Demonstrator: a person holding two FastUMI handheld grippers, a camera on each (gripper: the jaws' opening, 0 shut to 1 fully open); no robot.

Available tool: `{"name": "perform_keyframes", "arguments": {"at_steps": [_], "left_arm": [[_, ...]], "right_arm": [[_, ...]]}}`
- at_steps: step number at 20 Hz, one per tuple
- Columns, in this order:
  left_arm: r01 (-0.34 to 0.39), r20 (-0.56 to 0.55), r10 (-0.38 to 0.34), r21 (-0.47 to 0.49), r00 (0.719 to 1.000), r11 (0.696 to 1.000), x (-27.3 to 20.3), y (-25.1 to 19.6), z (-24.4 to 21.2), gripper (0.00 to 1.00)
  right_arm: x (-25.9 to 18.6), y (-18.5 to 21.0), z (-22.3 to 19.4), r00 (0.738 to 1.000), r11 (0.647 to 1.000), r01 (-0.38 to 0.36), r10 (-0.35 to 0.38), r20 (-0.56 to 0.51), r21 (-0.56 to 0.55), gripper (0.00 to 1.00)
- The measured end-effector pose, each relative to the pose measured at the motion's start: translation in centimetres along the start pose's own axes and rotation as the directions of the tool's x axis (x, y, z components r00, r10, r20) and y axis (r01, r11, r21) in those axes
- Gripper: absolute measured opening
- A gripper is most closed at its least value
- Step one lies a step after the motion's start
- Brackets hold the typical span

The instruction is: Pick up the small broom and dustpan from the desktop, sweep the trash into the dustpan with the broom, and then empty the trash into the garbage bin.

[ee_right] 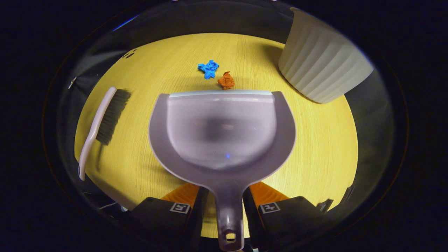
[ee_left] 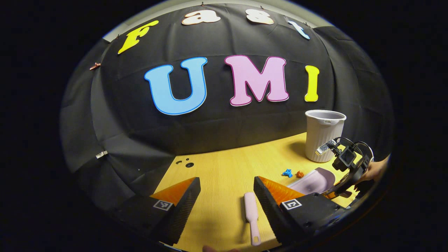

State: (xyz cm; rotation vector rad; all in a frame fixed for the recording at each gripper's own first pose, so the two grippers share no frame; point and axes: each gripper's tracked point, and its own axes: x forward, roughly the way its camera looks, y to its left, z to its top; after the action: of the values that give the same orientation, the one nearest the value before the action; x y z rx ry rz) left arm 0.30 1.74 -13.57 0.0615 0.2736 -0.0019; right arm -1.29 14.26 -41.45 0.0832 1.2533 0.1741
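On the desk [ee_right: 315, 147], the right gripper [ee_right: 224, 206] clasped the dustpan [ee_right: 224, 133] handle, lip facing 2 scraps [ee_right: 217, 74] for sweeping; the left gripper [ee_left: 227, 199], jaws apart, hovered over the broom [ee_left: 251, 213], not yet grasped; the bin [ee_left: 323, 134] stood near.

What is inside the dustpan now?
The dustpan looks empty; both scraps, blue and orange, lie on the table just beyond its front edge. What is under the pan is covered.
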Motion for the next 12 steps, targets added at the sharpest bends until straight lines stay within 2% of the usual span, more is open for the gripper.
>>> {"name": "perform_keyframes", "arguments": {"at_steps": [2, 3, 4, 5, 6, 7, 9, 10, 11, 12], "left_arm": [[-0.005, -0.015, 0.005, 0.0, 1.0, 1.0, 0.3, -0.2, -0.6, 0.97], [-0.005, -0.025, 0.005, 0.0, 1.0, 1.0, 0.6, -0.4, -0.8, 0.96], [-0.003, -0.036, 0.003, -0.001, 0.999, 1.0, 0.8, -0.7, -1.3, 0.96], [0.0, -0.05, 0.0, -0.002, 0.999, 1.0, 1.1, -1.1, -1.6, 0.97], [0.003, -0.065, -0.003, -0.003, 0.998, 1.0, 1.3, -1.5, -2.2, 0.96], [0.009, -0.078, -0.009, -0.001, 0.997, 1.0, 1.5, -2.0, -2.5, 0.97], [0.022, -0.117, -0.021, 0.008, 0.993, 1.0, 2.0, -2.9, -4.0, 0.96], [0.028, -0.148, -0.026, 0.01, 0.989, 1.0, 2.4, -3.2, -5.0, 0.96], [0.031, -0.188, -0.029, 0.01, 0.982, 0.999, 2.8, -3.6, -6.0, 1.0], [0.038, -0.236, -0.037, 0.003, 0.971, 0.999, 3.1, -3.9, -7.5, 0.97]], "right_arm": [[0.0, 0.1, 0.0, 1.0, 1.0, -0.019, 0.019, 0.003, 0.004, 0.38], [0.2, 0.3, -0.1, 0.999, 0.999, -0.032, 0.032, 0.008, 0.006, 0.42], [0.2, 0.3, -0.1, 0.999, 0.999, -0.044, 0.044, 0.015, 0.016, 0.34], [0.2, 0.2, 0.0, 0.998, 0.998, -0.053, 0.053, 0.019, 0.021, 0.38], [0.1, 0.2, 0.0, 0.998, 0.998, -0.058, 0.058, 0.014, 0.022, 0.34], [0.2, 0.2, 0.1, 0.998, 0.998, -0.058, 0.058, 0.022, 0.015, 0.42], [0.1, 0.2, 0.0, 0.997, 0.997, -0.073, 0.074, 0.031, -0.015, 0.34], [-0.4, 0.3, 0.0, 0.995, 0.995, -0.094, 0.095, 0.043, -0.032, 0.32], [-1.0, 0.3, -0.5, 0.992, 0.991, -0.115, 0.118, 0.039, -0.065, 0.39], [-1.6, 0.0, -0.6, 0.99, 0.988, -0.126, 0.131, 0.06, -0.088, 0.35]]}}
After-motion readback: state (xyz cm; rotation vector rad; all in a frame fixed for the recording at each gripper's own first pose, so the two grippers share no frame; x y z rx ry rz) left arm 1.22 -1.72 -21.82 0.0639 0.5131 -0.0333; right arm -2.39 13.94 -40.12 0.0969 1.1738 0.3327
